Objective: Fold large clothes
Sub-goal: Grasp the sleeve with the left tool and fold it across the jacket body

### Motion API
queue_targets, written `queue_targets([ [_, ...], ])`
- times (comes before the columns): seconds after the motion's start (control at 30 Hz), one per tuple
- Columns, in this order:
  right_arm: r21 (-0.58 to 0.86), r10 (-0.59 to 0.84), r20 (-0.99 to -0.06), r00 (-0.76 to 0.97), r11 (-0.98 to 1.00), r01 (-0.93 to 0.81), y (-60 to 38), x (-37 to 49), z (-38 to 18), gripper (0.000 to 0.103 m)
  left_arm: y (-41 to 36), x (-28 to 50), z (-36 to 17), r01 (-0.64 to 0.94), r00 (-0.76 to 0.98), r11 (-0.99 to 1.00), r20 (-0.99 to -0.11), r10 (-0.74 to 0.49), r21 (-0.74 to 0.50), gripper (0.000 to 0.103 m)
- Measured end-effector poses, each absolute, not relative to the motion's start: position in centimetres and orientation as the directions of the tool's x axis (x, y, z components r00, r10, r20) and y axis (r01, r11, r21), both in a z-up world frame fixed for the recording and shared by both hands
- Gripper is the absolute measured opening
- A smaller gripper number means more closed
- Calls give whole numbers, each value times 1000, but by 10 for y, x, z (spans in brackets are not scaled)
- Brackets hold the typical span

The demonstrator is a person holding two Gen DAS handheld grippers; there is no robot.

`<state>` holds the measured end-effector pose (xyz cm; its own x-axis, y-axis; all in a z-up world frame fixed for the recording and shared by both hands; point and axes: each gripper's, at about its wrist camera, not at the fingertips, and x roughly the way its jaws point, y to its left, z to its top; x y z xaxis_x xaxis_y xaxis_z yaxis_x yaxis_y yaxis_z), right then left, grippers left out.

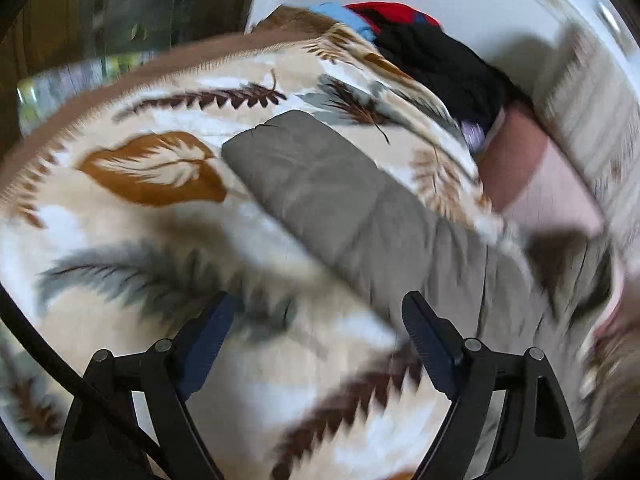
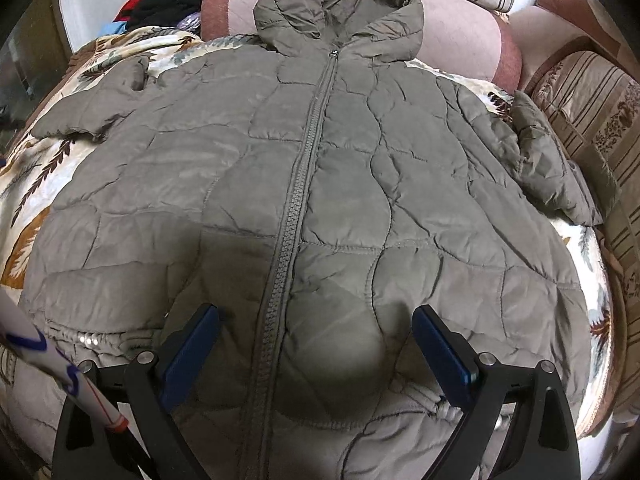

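Observation:
A grey-green quilted hooded jacket (image 2: 320, 184) lies flat, front up and zipped, on a leaf-patterned blanket (image 2: 36, 184). Its hood (image 2: 340, 12) rests against a pink cushion. One sleeve (image 2: 96, 108) lies out to the left, the other sleeve (image 2: 548, 168) is bent at the right. My right gripper (image 2: 316, 344) is open and empty, just above the jacket's lower front near the hem. In the blurred left wrist view, the left sleeve (image 1: 320, 184) stretches across the blanket (image 1: 152, 216). My left gripper (image 1: 316, 328) is open and empty above the blanket, left of the sleeve.
A pile of black, red and blue clothes (image 1: 420, 44) lies at the blanket's far edge, also visible in the right wrist view (image 2: 168, 0). A pink cushion (image 2: 460, 36) and striped sofa cushions (image 2: 592, 120) border the back and right. A white tube (image 2: 52, 364) crosses the lower left.

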<state>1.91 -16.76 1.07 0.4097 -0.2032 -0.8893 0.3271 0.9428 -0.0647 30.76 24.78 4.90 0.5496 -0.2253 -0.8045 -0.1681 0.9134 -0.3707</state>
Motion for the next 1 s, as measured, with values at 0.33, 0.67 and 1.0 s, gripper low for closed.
queue_targets([
  [0.33, -102, -223, -870, 439, 954, 282, -164, 31, 6, 99, 261, 381, 2, -265, 534, 818, -784, -316, -510, 85],
  [0.67, -91, -226, -857, 463, 951, 296, -168, 31, 11, 99, 228, 370, 44, -185, 542, 915, -814, -208, -357, 11],
  [1.0, -41, -232, -822, 520, 935, 353, -182, 3, 35, 99, 69, 278, 129, 250, 521, 856, -682, -513, -452, 10],
])
